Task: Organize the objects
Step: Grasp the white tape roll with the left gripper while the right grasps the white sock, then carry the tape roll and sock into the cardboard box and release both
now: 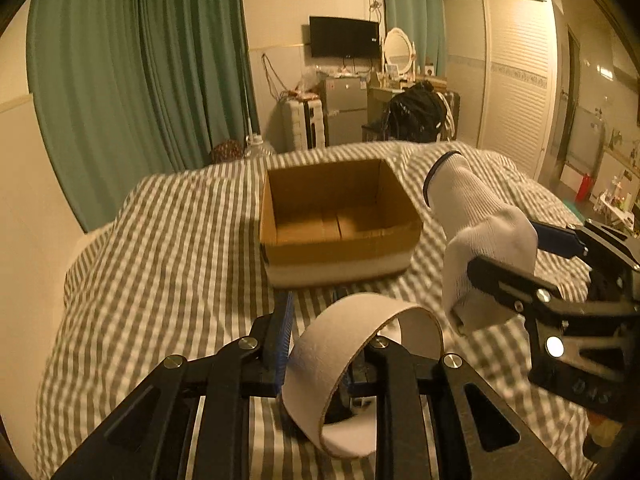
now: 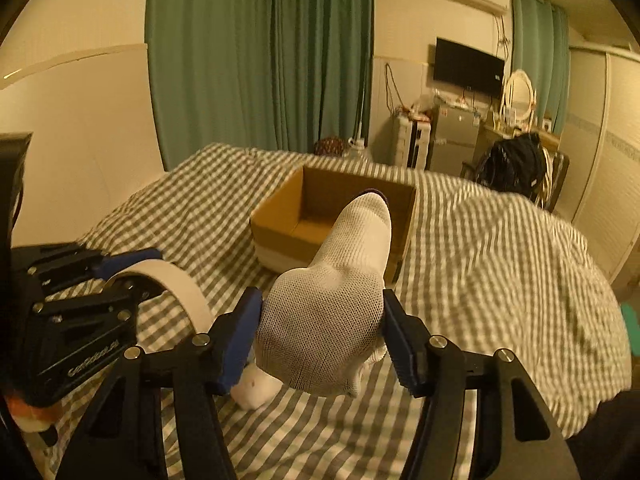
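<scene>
An open brown cardboard box (image 1: 340,216) (image 2: 332,216) sits empty on the checked bed. In front of it and above the cover, my left gripper (image 1: 320,360) (image 2: 100,276) is shut on a curved white cardboard band (image 1: 352,332) (image 2: 188,288), which arches up between its blue pads. To its right, my right gripper (image 2: 320,332) (image 1: 504,248) is shut on a white sock (image 2: 332,300) (image 1: 472,216). The sock's dark-edged cuff points toward the box, and a white end of it (image 2: 256,392) hangs below the left pad.
The bed cover (image 1: 160,240) (image 2: 500,260) is grey-and-white checked and rumpled at the right. Green curtains (image 1: 140,80) and a pale wall line the left side. Past the bed's far end stand a small fridge (image 1: 346,108) and a chair with dark clothes (image 1: 416,112). A wardrobe (image 1: 516,80) is at the right.
</scene>
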Action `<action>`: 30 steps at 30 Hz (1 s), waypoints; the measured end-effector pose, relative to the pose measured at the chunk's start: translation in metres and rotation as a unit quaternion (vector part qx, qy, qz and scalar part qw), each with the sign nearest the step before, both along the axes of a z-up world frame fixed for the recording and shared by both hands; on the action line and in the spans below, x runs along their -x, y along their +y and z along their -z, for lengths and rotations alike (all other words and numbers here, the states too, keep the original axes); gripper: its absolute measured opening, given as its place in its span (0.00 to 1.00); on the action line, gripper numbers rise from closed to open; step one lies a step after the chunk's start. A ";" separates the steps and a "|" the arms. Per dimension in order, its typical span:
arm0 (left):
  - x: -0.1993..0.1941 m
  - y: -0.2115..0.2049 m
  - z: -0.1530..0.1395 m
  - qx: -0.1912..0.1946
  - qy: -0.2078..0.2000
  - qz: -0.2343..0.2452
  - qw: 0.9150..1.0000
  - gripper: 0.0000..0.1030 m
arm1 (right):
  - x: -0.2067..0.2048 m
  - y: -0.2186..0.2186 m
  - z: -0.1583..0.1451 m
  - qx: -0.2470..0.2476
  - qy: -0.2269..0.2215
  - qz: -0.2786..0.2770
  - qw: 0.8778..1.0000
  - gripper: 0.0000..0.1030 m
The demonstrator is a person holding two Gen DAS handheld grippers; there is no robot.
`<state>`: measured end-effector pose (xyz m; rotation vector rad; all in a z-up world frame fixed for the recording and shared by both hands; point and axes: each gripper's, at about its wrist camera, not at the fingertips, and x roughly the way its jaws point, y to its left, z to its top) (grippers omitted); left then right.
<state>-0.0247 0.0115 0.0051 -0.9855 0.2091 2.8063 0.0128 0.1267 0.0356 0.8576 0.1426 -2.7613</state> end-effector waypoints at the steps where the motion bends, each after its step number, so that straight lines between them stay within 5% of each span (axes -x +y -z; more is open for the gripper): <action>1: 0.006 0.002 -0.004 0.000 0.002 0.000 1.000 0.20 | 0.003 0.000 -0.005 -0.001 0.005 -0.001 1.000 0.57; 17: 0.130 0.030 -0.046 0.015 0.033 -0.014 0.999 0.20 | 0.096 0.015 -0.071 0.002 0.062 -0.003 0.998 0.57; 30: 0.221 0.032 -0.005 0.044 0.000 -0.026 0.999 0.20 | 0.200 0.010 -0.058 0.003 0.043 -0.004 0.999 0.57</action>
